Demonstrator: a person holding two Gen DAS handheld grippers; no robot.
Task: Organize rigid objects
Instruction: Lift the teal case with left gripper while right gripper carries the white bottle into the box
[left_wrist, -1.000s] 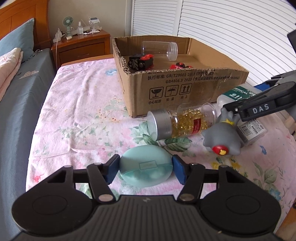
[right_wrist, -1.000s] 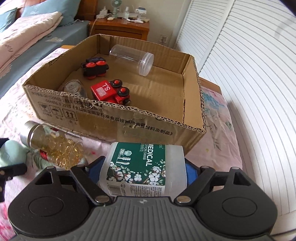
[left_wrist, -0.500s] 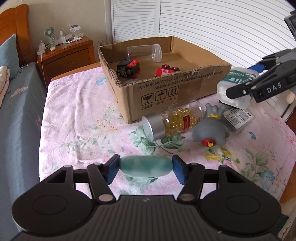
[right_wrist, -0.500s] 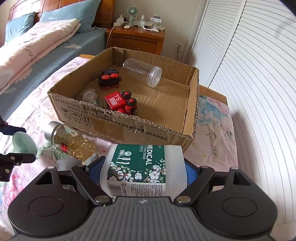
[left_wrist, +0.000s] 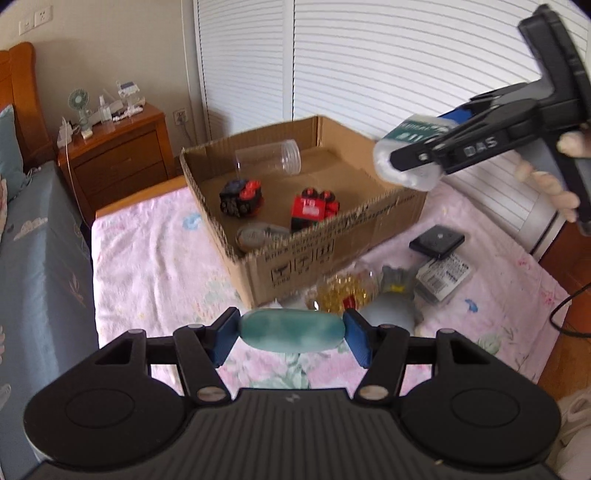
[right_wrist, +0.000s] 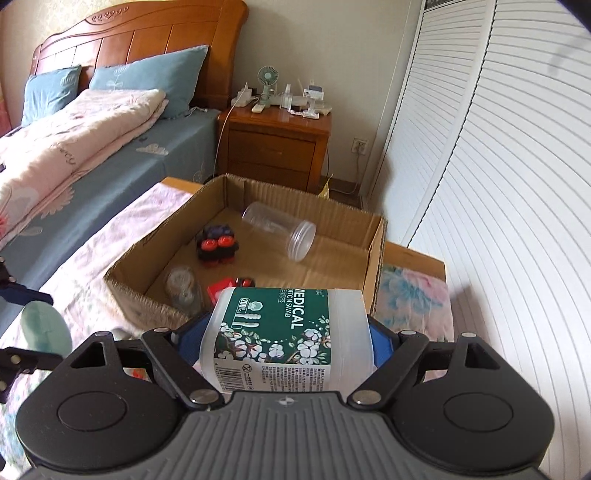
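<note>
My right tongs (right_wrist: 288, 343) are clamped on the swab tub (right_wrist: 286, 339), one blue pad on each flat side, with the tub's far end sticking out ahead of the tips. It looks like thin, smooth plastic full of cotton, so I judge it light and a bit slick; the squeeze across the label is the right hold, and harder pressure would likely just dent the wall. My left tongs (left_wrist: 291, 330) are closed on the teal case (left_wrist: 291, 329), gripped end to end across its long axis. It is rounded and glossy, so I expect it could squirt out if I tilt or jolt.

The box (right_wrist: 376, 258) lies ahead of and below the right tongs, its near rim just under the tub. Inside, the clear jar (right_wrist: 279, 230) lies far back, the black car (right_wrist: 218, 245) to the left, the red car (right_wrist: 231, 288) close under the tub. Open floor is ahead and right, by the right wall. From my left tongs, the box is ahead with its corrugated near edge (left_wrist: 332, 229) to clear; the pill jar (left_wrist: 343, 291) and grey toy (left_wrist: 395, 295) lie just beyond the tips on the cloth.
</note>
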